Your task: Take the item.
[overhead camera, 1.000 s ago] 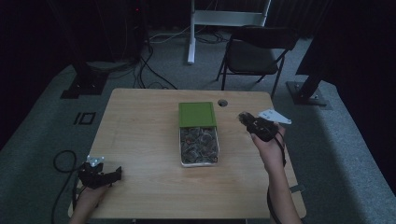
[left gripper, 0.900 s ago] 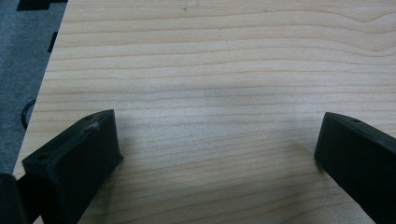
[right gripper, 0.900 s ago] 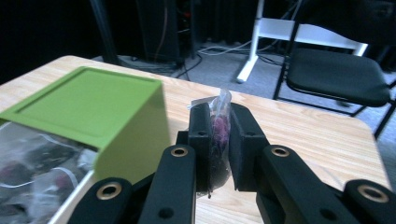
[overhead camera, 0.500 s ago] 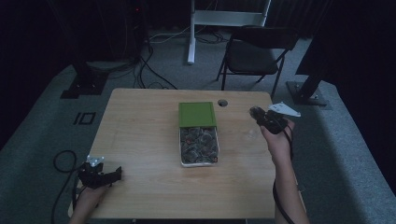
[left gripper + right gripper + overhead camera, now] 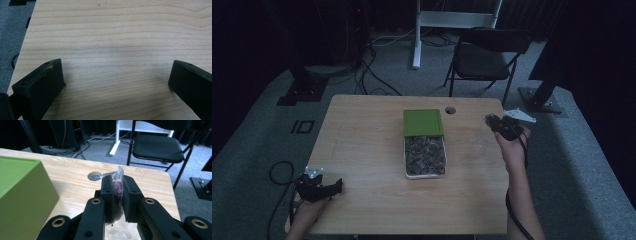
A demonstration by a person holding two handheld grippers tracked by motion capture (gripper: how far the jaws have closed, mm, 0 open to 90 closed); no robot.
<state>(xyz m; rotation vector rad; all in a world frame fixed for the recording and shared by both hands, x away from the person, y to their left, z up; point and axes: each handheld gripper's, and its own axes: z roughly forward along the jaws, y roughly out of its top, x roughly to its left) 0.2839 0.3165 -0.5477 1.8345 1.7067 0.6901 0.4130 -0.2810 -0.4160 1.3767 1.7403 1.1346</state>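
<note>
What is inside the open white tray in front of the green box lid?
The white tray holds a heap of small dark wrapped pieces, too dim to identify. Its floor beneath is covered; the green box lid hides its far end.

Black folding chair (image 5: 487,55) — white desk leg (image 5: 416,35) beside it.

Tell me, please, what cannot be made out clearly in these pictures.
- Small clear packet with a dark red content: right gripper view, the shut jaws cover most of it, so the content stays unclear.
- Pieces in the open white rectangular tray: high view, too small and dim.
- Green rectangular box: right gripper view, cut by the left edge.
- Left gripper: left gripper view, open jaws cut by the lower edge.
</note>
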